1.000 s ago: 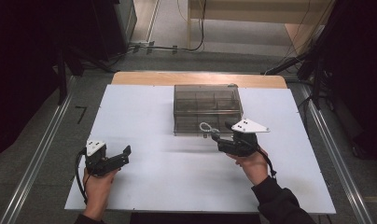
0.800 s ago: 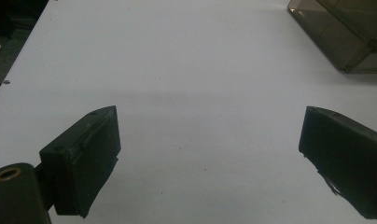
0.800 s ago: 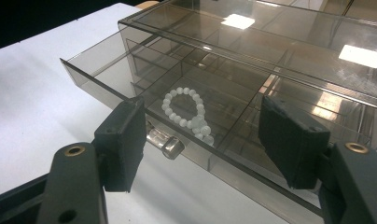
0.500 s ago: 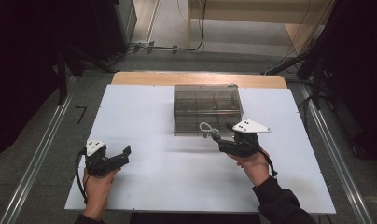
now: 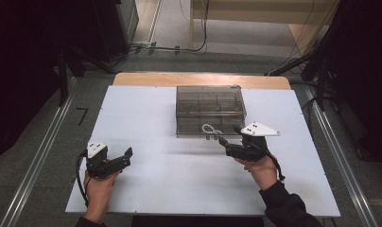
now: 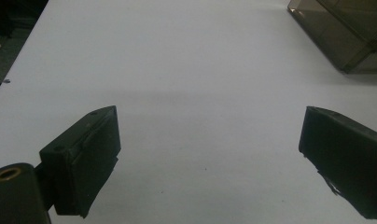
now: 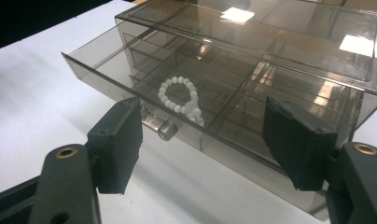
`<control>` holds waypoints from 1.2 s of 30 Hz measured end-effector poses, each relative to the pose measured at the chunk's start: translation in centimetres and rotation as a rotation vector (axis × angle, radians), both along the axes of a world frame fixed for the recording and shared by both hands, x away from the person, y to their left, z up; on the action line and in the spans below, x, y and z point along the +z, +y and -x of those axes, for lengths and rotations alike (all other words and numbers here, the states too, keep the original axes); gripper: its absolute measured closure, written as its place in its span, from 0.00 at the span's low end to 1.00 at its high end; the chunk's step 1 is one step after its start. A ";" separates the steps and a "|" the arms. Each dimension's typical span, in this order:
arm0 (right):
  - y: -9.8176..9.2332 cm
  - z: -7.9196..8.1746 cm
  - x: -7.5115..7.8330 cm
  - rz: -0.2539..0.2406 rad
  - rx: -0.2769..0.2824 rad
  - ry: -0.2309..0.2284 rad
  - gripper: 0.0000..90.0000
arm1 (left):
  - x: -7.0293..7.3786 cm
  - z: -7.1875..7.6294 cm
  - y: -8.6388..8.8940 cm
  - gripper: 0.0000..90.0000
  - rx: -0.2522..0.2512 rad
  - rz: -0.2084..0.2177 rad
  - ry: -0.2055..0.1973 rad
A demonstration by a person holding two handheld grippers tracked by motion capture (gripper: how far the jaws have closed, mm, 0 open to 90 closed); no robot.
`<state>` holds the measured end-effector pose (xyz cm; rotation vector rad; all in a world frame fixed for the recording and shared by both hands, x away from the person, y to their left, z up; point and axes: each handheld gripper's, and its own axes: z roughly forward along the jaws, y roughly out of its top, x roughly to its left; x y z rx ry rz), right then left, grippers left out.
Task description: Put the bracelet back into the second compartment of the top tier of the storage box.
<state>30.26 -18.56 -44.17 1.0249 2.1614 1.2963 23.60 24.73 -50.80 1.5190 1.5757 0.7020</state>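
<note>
Right gripper (image 7: 203, 140) jaws wide before smoky drawer box (image 7: 252, 70), bead bracelet (image 7: 181, 99) inside; left gripper (image 6: 210, 158) wide, well apart

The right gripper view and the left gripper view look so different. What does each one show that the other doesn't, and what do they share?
Right gripper view alone: a white bead bracelet lying in the box's open drawer, and the drawer's metal knob close to one jaw. Left gripper view alone: a wide bare stretch of white table, with one corner of the box far off. Shared: the smoky clear box, the white table, and black jaws spread wide apart.
</note>
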 end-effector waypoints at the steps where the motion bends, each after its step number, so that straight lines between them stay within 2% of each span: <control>1: -0.1 0.1 0.0 0.001 -0.001 0.001 0.29 | 0.0 0.0 0.0 0.06 0.000 -0.001 0.000; 14: -2.1 1.1 -0.3 -0.004 -0.024 0.006 0.28 | 0.0 0.1 0.1 0.06 0.003 0.001 -0.002; 24: -4.9 2.1 -0.7 -0.035 -0.072 0.021 0.28 | 0.0 0.0 0.0 0.06 0.002 -0.004 0.000; 36: -7.0 3.1 -1.2 -0.031 -0.115 0.032 0.28 | 0.0 0.1 0.0 0.06 0.002 -0.004 0.000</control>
